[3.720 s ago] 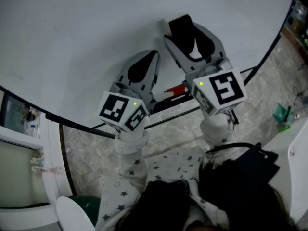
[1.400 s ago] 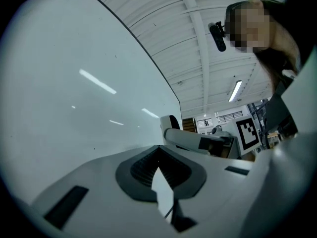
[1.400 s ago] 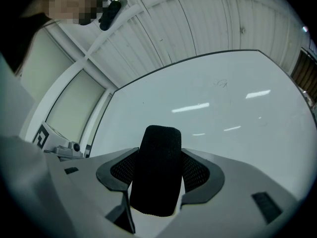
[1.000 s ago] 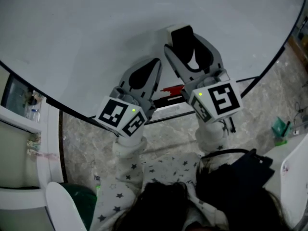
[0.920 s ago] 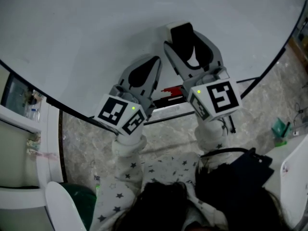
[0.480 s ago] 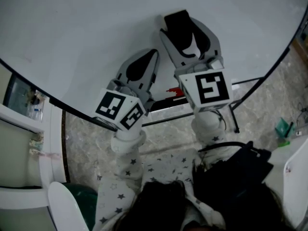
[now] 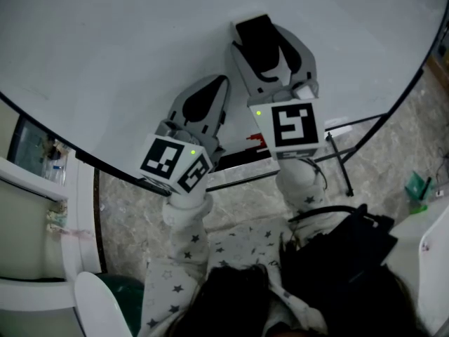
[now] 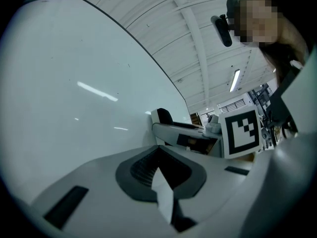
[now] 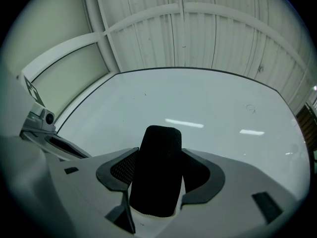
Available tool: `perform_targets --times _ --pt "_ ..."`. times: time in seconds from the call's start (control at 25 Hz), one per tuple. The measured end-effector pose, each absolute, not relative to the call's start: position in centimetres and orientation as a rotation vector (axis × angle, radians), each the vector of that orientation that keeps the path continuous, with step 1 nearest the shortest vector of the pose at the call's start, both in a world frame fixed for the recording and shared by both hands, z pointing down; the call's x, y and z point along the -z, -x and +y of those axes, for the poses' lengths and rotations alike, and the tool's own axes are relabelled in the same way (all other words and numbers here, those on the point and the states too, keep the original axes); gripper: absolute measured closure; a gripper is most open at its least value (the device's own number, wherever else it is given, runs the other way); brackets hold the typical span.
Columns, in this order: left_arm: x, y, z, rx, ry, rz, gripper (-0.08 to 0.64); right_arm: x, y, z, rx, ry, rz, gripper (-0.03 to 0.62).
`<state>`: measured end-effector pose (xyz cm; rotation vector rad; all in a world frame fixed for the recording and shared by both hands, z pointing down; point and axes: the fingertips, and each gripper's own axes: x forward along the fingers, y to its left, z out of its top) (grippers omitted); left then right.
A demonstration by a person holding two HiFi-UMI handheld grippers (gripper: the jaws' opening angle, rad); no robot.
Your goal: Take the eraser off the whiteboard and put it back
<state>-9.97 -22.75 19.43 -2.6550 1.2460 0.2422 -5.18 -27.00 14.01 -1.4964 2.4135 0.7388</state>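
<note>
The whiteboard (image 7: 126,41) fills the upper part of the head view. My right gripper (image 7: 257,28) is shut on the eraser (image 7: 255,41), a white block with black felt, and holds it up in front of the board. In the right gripper view the eraser (image 9: 157,170) stands between the jaws with the whiteboard (image 9: 218,113) behind it. I cannot tell whether it touches the board. My left gripper (image 7: 222,83) hangs lower left of it, shut and empty. From the left gripper (image 8: 159,150) view, the right gripper (image 8: 174,128) and eraser (image 8: 163,116) sit close to the board.
Under the board's lower edge runs a tray with a red marker (image 7: 255,141). The stand's black legs (image 7: 338,161) cross the marble floor (image 7: 133,202). A black bag (image 7: 351,241) hangs at the person's right side. A green object (image 7: 415,187) lies at far right.
The right gripper has moved up the board with the eraser and rolled, so its marker cube now faces the camera squarely. The left gripper has shifted slightly upward.
</note>
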Motion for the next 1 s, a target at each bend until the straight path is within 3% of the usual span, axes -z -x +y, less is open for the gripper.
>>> perform_targets --times 0.84,1.0 --pt "-20.02 10.23 -23.18 -0.254 2.663 1.233 0.559 -14.24 5.37 -27.22 -0.884 1.517 2.414 0.331" --pt "-20.08 10.48 -23.26 -0.264 2.665 1.236 0.559 -13.75 5.52 -27.04 -0.863 1.463 2.406 0.278"
